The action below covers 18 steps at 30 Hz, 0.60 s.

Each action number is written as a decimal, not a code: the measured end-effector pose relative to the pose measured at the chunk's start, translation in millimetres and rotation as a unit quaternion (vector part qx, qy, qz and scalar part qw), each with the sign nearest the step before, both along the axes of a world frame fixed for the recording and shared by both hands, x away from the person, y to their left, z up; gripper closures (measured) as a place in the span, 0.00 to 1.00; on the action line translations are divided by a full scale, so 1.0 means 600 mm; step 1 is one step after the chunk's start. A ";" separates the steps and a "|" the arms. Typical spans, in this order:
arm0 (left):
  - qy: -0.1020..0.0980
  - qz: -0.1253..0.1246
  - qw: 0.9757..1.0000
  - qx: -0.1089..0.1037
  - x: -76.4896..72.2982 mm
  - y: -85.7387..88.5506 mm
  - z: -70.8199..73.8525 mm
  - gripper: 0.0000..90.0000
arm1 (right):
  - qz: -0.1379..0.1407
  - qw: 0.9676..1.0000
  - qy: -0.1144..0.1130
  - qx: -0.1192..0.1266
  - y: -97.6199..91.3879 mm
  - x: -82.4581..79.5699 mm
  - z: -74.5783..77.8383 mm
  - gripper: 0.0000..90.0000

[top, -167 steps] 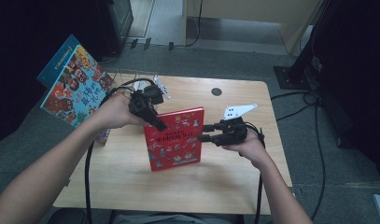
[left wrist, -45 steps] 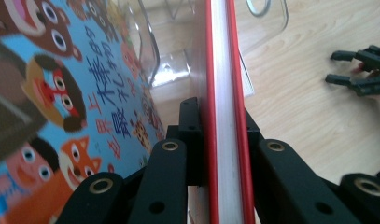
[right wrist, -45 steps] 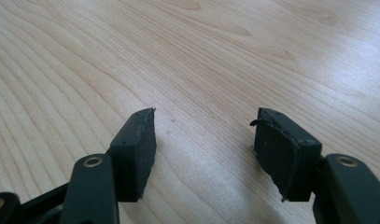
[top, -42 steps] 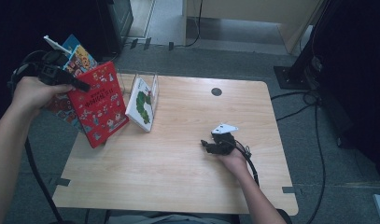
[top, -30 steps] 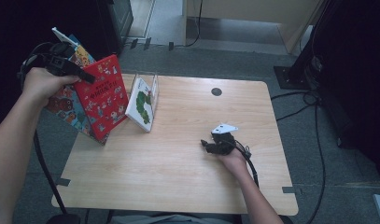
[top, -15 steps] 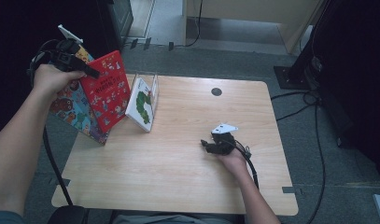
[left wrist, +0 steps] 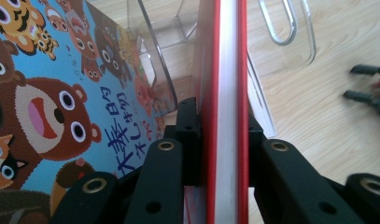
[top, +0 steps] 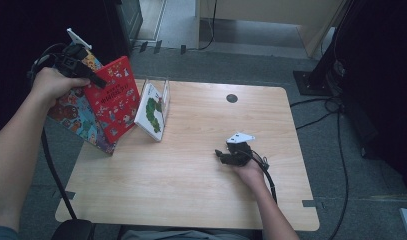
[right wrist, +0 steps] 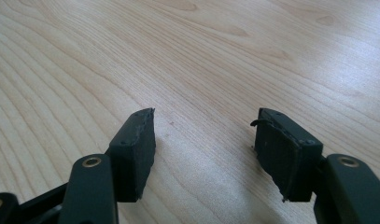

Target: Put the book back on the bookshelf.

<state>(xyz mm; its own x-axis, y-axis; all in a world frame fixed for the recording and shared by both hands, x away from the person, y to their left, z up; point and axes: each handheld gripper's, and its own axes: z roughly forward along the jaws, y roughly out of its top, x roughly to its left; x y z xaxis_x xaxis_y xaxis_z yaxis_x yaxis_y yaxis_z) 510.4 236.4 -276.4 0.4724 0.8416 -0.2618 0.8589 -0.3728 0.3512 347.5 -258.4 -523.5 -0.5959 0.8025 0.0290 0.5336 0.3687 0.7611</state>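
A red picture book (top: pixel 113 97) is held upright at the table's left edge, its top corner pinched by my left gripper (top: pixel 98 81). In the left gripper view the pads (left wrist: pixel 187 135) press both covers of the red book (left wrist: pixel 229 70) seen edge-on, though the jaws have just eased apart slightly. Behind it leans a blue animal book (top: pixel 76 115), its bear cover (left wrist: pixel 61 93) close by. My right gripper (top: pixel 222 155) rests on the table at centre right, open and with nothing between its jaws (right wrist: pixel 204 140).
A clear acrylic book stand (top: pixel 160 85) sits at the far left of the wooden table (top: pixel 191 195), with a white caterpillar book (top: pixel 151 110) leaning in it. The stand's walls (left wrist: pixel 164 56) lie just beyond the red book. Dark equipment and cables surround the table.
My left hand has carried the red book up and slightly right, tilting it against the blue book beside the stand. The right gripper has stayed still.
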 end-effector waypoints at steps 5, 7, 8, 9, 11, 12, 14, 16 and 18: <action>0.023 -0.010 1.000 0.001 0.004 -0.005 -0.009 0.85 | -0.002 1.000 0.000 0.000 0.000 0.000 0.000 0.43; 0.039 -0.019 0.999 0.024 0.006 -0.013 -0.021 0.86 | -0.002 1.000 0.000 0.000 0.000 0.000 0.000 0.43; 0.039 -0.019 0.999 0.024 0.006 -0.013 -0.021 0.87 | -0.002 1.000 0.000 0.000 0.000 0.000 0.000 0.43; 0.038 -0.016 0.999 0.021 0.006 -0.011 -0.020 0.88 | -0.002 1.000 -0.001 0.000 0.000 0.000 0.000 0.43; 0.040 -0.007 0.999 0.019 0.007 -0.008 -0.020 0.88 | -0.002 1.000 -0.001 0.000 0.000 0.000 0.000 0.43; 0.044 -0.003 0.999 0.017 0.009 -0.006 -0.019 0.89 | -0.002 1.000 -0.001 0.000 0.000 0.000 0.000 0.43; 0.047 0.013 0.999 0.007 0.012 -0.003 -0.016 0.89 | -0.002 1.000 0.000 0.000 0.000 0.000 0.000 0.43; 0.043 0.030 0.999 -0.008 0.016 0.002 -0.010 0.89 | -0.002 1.000 -0.001 0.000 0.000 0.000 0.000 0.43; 0.037 0.041 0.998 -0.015 0.020 0.004 -0.003 0.89 | -0.002 1.000 -0.001 0.000 0.000 0.000 0.000 0.43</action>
<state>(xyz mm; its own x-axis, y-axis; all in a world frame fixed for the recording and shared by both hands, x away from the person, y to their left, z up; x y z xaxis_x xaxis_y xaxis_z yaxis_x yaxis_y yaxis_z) 522.5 238.6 -278.3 0.3800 0.8680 -0.3196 0.9104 -0.2900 0.2950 347.8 -258.3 -523.5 -0.5929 0.8048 0.0279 0.5340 0.3669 0.7617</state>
